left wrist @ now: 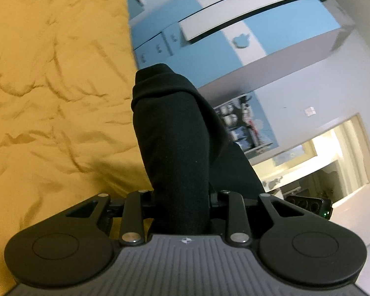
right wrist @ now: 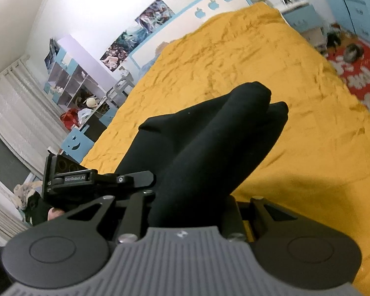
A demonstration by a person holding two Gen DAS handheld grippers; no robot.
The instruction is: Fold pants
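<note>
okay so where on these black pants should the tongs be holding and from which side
Keep hold of the bunched top edge, where both tongs already clamp the black pants: left tongs, right tongs. Come from above, since the cloth hangs over the yellow bedspread.

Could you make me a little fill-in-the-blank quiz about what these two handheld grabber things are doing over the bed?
1. The pants gripped by both tools are ____ in colour.
2. The bedspread under them is a mustard ____.
3. The rug on the floor beside the bed is ____ with white lettering.
4. The left gripper and the right gripper are each ____ on the fabric.

Missing words: black; yellow; red; shut
</note>
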